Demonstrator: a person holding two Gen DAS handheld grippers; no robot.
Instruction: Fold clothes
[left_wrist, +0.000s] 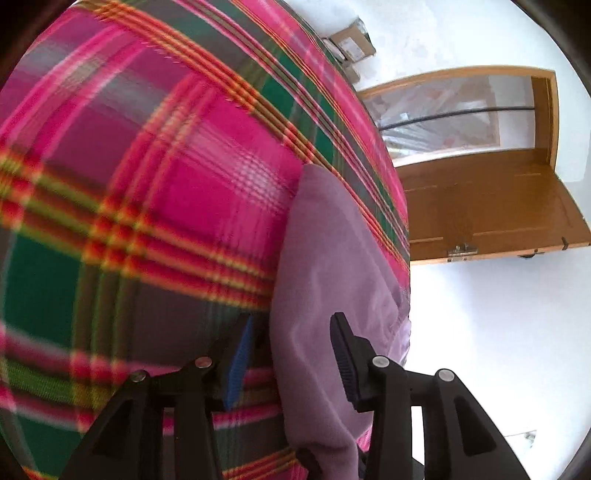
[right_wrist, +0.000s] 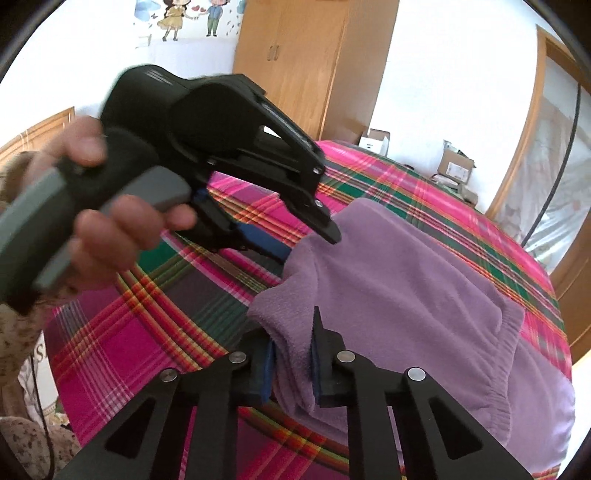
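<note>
A purple fleece garment (right_wrist: 406, 280) lies partly folded on a bed with a pink, green and red plaid bedspread (right_wrist: 147, 332). My right gripper (right_wrist: 293, 360) is shut on the garment's near edge, and a fold of cloth is pinched between its blue pads. A hand (right_wrist: 103, 236) holds my left gripper (right_wrist: 303, 242) at the garment's far left corner. In the left wrist view the left gripper (left_wrist: 291, 354) stands open. The garment (left_wrist: 325, 258) runs between its fingers, and a gap shows beside the blue pad (left_wrist: 240, 362). The bedspread (left_wrist: 147, 184) fills the left of that view.
A wooden wardrobe (right_wrist: 306, 62) stands against the far wall. Cardboard boxes (right_wrist: 456, 166) sit on the floor beyond the bed. An open wooden door (left_wrist: 491, 206) is to the right. The bed's right edge drops off just past the garment.
</note>
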